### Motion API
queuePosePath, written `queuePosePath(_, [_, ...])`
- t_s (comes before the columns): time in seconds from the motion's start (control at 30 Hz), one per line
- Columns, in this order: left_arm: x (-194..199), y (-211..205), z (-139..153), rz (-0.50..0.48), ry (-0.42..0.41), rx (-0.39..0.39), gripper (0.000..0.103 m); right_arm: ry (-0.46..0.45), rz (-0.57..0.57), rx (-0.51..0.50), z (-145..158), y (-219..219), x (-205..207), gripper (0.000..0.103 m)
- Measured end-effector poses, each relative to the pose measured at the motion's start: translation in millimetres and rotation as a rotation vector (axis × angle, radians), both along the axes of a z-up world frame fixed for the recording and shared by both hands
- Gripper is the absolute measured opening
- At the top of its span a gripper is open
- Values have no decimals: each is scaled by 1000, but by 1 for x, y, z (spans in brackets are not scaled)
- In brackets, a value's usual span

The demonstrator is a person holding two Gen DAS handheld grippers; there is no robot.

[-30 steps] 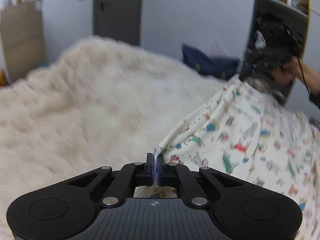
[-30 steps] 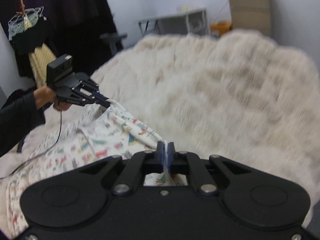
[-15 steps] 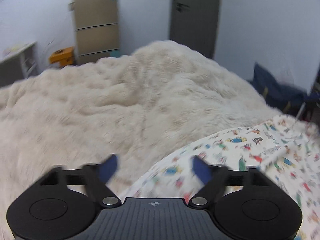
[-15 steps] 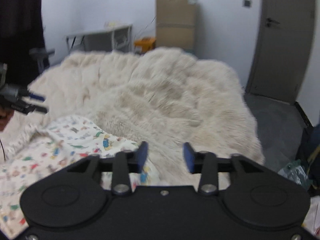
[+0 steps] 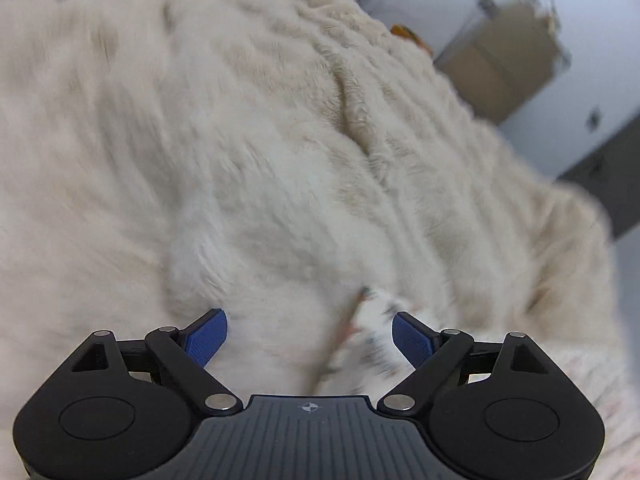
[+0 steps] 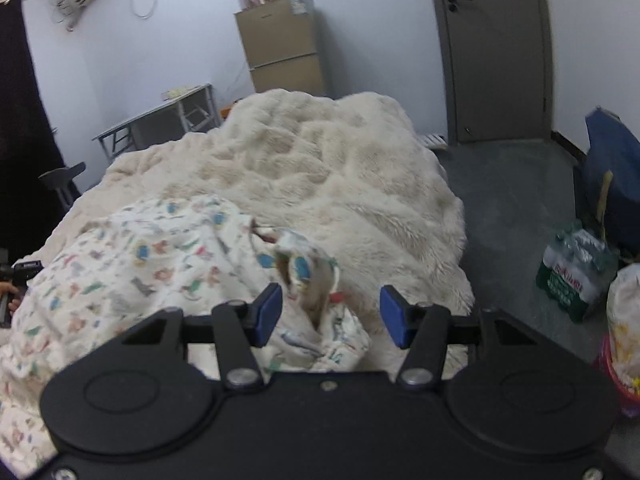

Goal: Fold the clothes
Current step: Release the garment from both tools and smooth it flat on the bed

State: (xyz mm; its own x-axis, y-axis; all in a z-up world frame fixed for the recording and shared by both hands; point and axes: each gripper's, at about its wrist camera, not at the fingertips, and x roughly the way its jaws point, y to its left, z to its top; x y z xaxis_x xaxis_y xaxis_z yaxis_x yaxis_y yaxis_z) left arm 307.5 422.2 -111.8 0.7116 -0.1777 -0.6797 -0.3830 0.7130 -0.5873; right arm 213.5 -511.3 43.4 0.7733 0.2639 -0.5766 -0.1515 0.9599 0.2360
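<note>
A cream garment printed with small coloured animals (image 6: 140, 264) lies rumpled on the fluffy cream blanket (image 6: 340, 168) covering the bed. Its bunched corner (image 6: 300, 264) stands up between the blue pads of my right gripper (image 6: 331, 294), which is open and not pressing it. In the left wrist view my left gripper (image 5: 306, 318) hangs over the blanket (image 5: 280, 140), its jaws wide and closing. A blurred tip of the printed garment (image 5: 372, 320) lies just inside its right pad (image 5: 408, 336), untouched.
To the right of the bed are grey floor, a pack of water bottles (image 6: 576, 268) and a dark blue bag (image 6: 612, 184). A grey door (image 6: 496, 52), stacked brown boxes (image 6: 284, 52) and a grey table (image 6: 160, 120) stand beyond.
Both grippers let go of the garment, which dropped onto the bed. Both then swung and rolled; the left view has tilted and now looks down at the blanket.
</note>
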Motion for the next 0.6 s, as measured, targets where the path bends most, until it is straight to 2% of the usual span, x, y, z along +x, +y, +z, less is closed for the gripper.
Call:
queuePosePath(0.03, [14, -14, -4, -74, -22, -9, 44, -2, -2, 4, -1, 2, 2, 53])
queuePosePath(0.07, [20, -21, -3, -106, -17, 14, 2, -5, 2, 9, -1, 5, 5, 53])
queuePosePath(0.17, [31, -36, 28, -98, -126, 219, 2, -8, 10, 2, 0, 13, 10, 51])
queuePosePath(0.23, [31, -30, 45, -3, -175, 253, 2, -16, 5, -8, 2, 15, 9, 51])
queuePosePath(0.27, [38, -36, 52, 12, -151, 312, 6, -20, 4, -10, 2, 15, 8, 51])
queuePosePath(0.3, [44, -41, 59, 27, -127, 370, 10, -23, 5, -8, 1, 16, 7, 51])
queuePosePath(0.33, [50, -46, 65, 40, -100, 426, 20, -26, 7, -7, 1, 16, 7, 51])
queuePosePath(0.37, [56, -53, 64, 43, -58, 467, 38, -26, 10, -9, 0, 17, 6, 51])
queuePosePath(0.43, [60, -67, 62, 43, 12, 498, 60, -29, 22, -20, 1, 18, 3, 51])
queuePosePath(0.47, [59, -73, 61, 40, 41, 501, 60, -33, 32, -28, 1, 19, 0, 51])
queuePosePath(0.53, [39, -78, 69, 29, 4, 477, 60, -44, 40, -22, 3, 16, -8, 52])
queuePosePath(0.6, [17, -90, 80, 17, -43, 453, 67, -38, 2, 46, 4, 0, -19, 52])
